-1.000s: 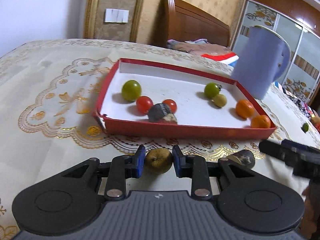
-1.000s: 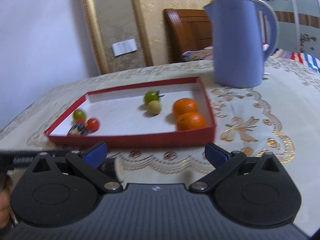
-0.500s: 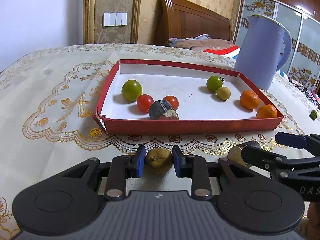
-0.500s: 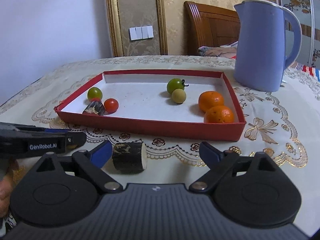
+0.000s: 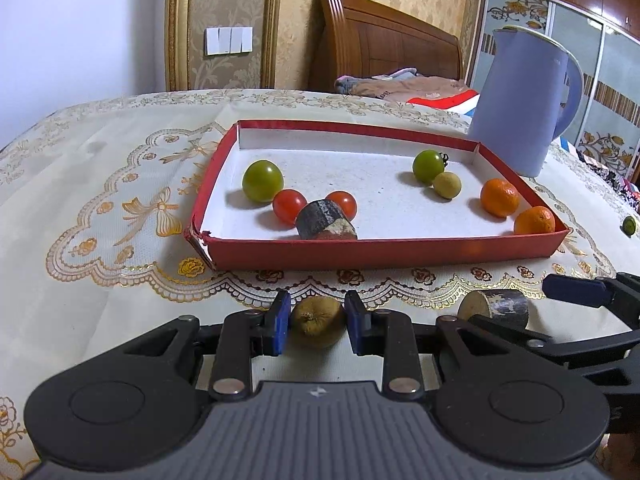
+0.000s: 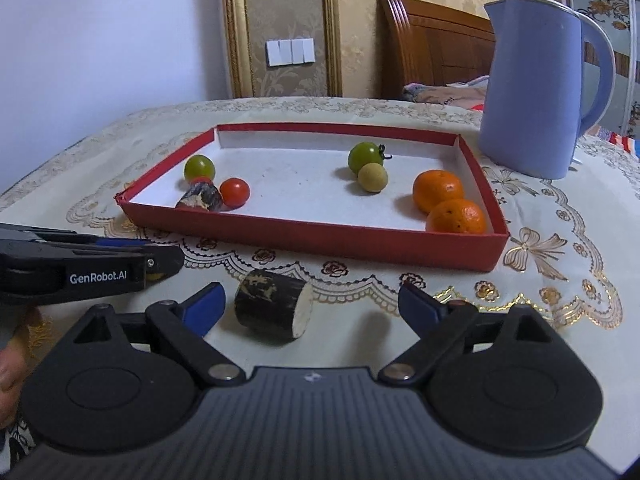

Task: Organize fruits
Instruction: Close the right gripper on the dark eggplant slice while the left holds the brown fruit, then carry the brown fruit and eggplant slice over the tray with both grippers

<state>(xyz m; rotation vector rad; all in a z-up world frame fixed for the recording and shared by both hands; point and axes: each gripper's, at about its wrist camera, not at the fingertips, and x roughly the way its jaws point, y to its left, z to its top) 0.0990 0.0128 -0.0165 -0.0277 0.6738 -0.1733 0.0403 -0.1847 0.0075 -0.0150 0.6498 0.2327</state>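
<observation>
My left gripper point(image 5: 317, 326) is shut on a brownish-yellow fruit point(image 5: 316, 322), low over the tablecloth just in front of the red tray point(image 5: 380, 254). My right gripper point(image 6: 310, 304) is open around a dark cut sugarcane piece point(image 6: 273, 306) that lies on the cloth nearer its left finger; the piece also shows in the left wrist view point(image 5: 494, 307). The tray holds two green tomatoes point(image 5: 262, 181), two red tomatoes point(image 5: 290, 207), another cane piece point(image 5: 325, 225), a small yellow fruit point(image 5: 447, 185) and two oranges point(image 5: 500, 198).
A tall blue kettle point(image 6: 540, 92) stands behind the tray's right corner. A small green fruit point(image 5: 629, 225) lies on the cloth far right. The left gripper's body point(image 6: 80, 268) reaches in from the left in the right wrist view. The table edge curves away at left.
The right gripper has moved forward and left, so the cane piece now lies between its open fingers. The left gripper has held its fruit and tilted a little upward.
</observation>
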